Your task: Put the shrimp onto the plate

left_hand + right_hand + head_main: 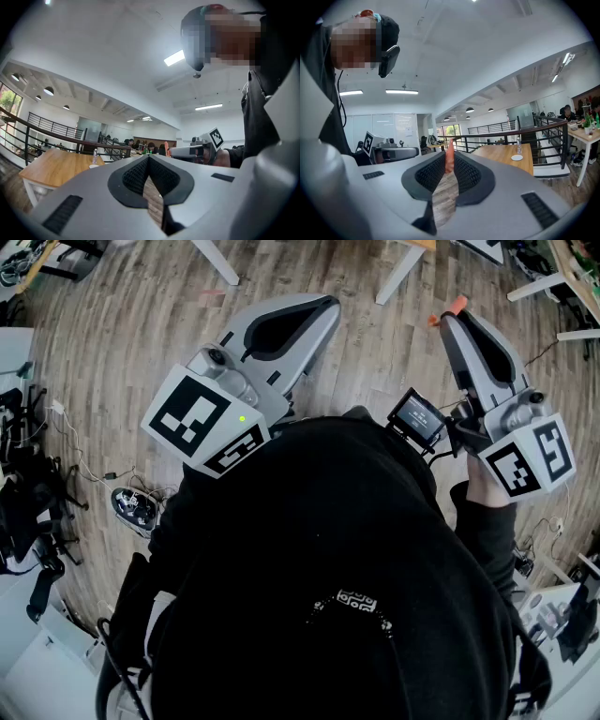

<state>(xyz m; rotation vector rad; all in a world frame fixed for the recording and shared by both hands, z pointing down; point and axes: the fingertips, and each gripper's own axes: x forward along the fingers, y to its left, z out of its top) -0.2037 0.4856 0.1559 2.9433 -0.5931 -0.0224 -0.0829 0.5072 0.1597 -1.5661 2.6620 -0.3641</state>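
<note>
An orange shrimp (449,158) is pinched upright between the pads at the tip of my right gripper (449,162). In the head view that shrimp (457,304) sticks out past the right gripper (452,317), which is held up in front of the person's black-clad chest. My left gripper (328,306) is raised beside it, jaws shut with nothing between them; its pads meet at the tip (148,158). Each gripper view shows the other gripper (190,151) (393,153) across from it. No plate lies near the grippers.
Wooden floor (141,343) lies below, with white table legs (398,273) ahead and cables and a device (131,507) at the left. A wooden table (511,154) with a bottle and a small white dish (516,158) stands by a black railing (506,138).
</note>
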